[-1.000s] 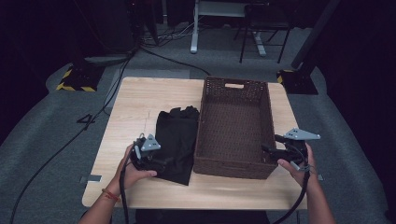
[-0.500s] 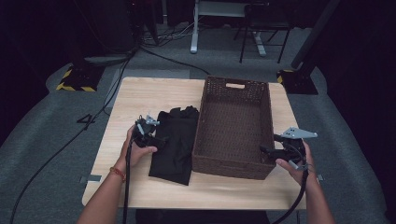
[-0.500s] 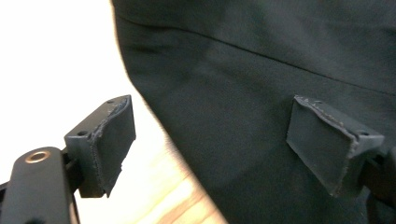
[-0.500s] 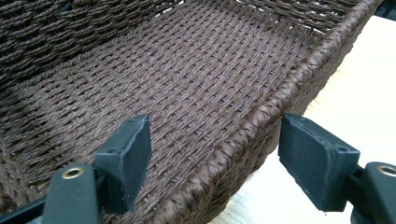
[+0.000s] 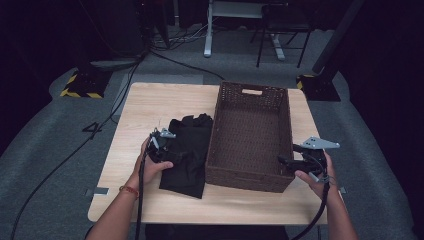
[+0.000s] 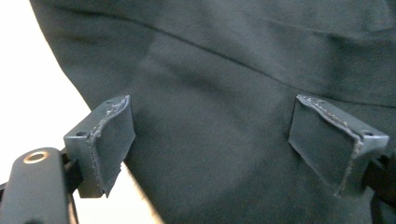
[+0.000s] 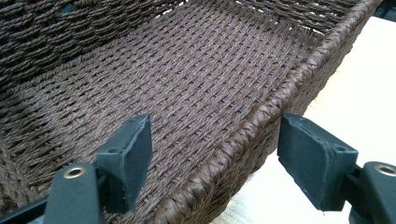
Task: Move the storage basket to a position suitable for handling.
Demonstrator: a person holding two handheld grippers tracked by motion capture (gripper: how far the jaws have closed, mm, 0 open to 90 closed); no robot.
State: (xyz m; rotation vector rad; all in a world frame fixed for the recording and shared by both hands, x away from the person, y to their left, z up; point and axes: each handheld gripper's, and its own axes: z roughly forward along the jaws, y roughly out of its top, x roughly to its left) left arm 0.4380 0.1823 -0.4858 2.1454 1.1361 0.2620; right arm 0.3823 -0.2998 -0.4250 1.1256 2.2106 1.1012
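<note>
- The black garment (image 5: pixel 186 152) is a dark, soft piece of cloth, loosely folded into a long shape with a rumpled far end and a seam line running across it in the left gripper view (image 6: pixel 243 93).
- It lies flat on the pale wooden surface (image 5: pixel 145 105), just beside the left long wall of the brown woven basket (image 5: pixel 248 176), touching or nearly touching it.
- The basket is a rectangular wicker one with a slot handle in its far wall; its weave is thick twisted cord, seen close in the right gripper view (image 7: pixel 196 93).
- The person's left hand (image 5: pixel 150 167) comes in from the bottom left, forearm angled toward the middle of the surface, a band on the wrist, and bears the left claw (image 5: pixel 167 150) low over the garment's left edge.
- The left claw (image 6: pixel 210 144) is spread wide, its jaws standing apart with the cloth lying between and under them; the pads do not press on it.
- The person's right hand (image 5: pixel 315 175) sits at the basket's near right corner, bearing the right claw (image 5: pixel 285 162) about level and pointed at the basket.
- The right claw (image 7: pixel 215 154) is spread too, one jaw over the basket's inside and the other outside its rim, astride the wall without pinching it.
</note>
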